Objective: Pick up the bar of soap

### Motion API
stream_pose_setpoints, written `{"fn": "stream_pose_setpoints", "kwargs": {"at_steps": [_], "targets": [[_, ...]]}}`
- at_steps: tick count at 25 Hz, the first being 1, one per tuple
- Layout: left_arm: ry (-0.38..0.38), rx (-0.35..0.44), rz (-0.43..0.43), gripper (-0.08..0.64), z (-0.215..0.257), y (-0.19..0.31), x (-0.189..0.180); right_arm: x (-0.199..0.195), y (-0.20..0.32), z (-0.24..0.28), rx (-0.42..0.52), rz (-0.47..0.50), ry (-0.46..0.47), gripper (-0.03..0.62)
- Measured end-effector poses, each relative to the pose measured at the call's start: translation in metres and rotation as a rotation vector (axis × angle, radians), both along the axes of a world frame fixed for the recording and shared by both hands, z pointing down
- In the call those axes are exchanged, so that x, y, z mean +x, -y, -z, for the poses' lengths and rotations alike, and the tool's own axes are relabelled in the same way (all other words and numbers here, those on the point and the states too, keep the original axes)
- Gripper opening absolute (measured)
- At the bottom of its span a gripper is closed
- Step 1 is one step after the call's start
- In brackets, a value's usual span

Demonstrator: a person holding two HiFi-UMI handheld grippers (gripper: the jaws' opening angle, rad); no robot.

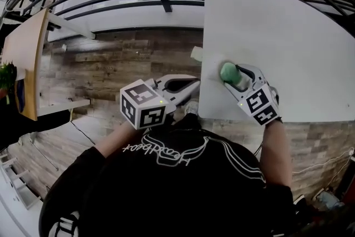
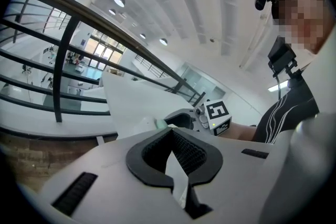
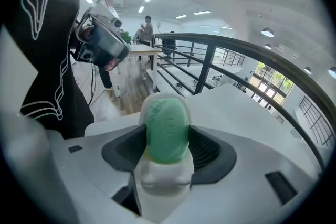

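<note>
The bar of soap [image 3: 167,127] is green, and it sits right between the two jaws of the right claw [image 1: 237,78]. The claw is clenched on it, with one jaw on each long edge. The soap's long way seems to run out along the jaws, so its round far end pokes out past the tips. A white piece [image 3: 161,178] shows under and behind the soap, and I cannot tell what it is.

The white surface [image 1: 288,36] is under the right claw. I cannot tell if the soap touches the surface or is just off it. So I think the next move is all about up. The soap only has to go straight up from the surface, with the jaws kept tight.

The left claw [image 1: 188,84] is well off to the side of the right claw. It is past the edge of the surface and over the wooden floor [image 1: 111,64]. Its jaws are pinched together at the tips with nothing in them. It points toward the right claw, but the soap is well apart from it. The right claw has the soap, so I think the left one has no job here. A small pale thing [image 1: 196,53] lies at the edge of the surface, just ahead of the left claw
</note>
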State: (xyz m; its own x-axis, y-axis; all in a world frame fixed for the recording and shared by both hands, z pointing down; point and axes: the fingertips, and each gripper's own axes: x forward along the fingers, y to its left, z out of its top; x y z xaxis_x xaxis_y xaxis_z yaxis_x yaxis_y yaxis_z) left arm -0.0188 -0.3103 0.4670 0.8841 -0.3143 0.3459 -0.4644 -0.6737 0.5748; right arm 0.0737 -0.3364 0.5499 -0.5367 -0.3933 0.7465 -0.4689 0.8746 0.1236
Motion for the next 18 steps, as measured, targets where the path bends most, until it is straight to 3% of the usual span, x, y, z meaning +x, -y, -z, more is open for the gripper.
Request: {"fn": "stream_pose_setpoints", "kwargs": {"at_steps": [6, 18], "targets": [[-0.003, 0.008, 0.027, 0.005, 0.008, -0.012, -0.004, 0.002, -0.001, 0.010, 0.033, -0.061, 0.067, 0.230], [-0.042, 0.088, 0.034, 0.005, 0.054, -0.044, -0.004, -0.013, -0.033, 0.106, 0.107, -0.171, 0.369, 0.230]]}}
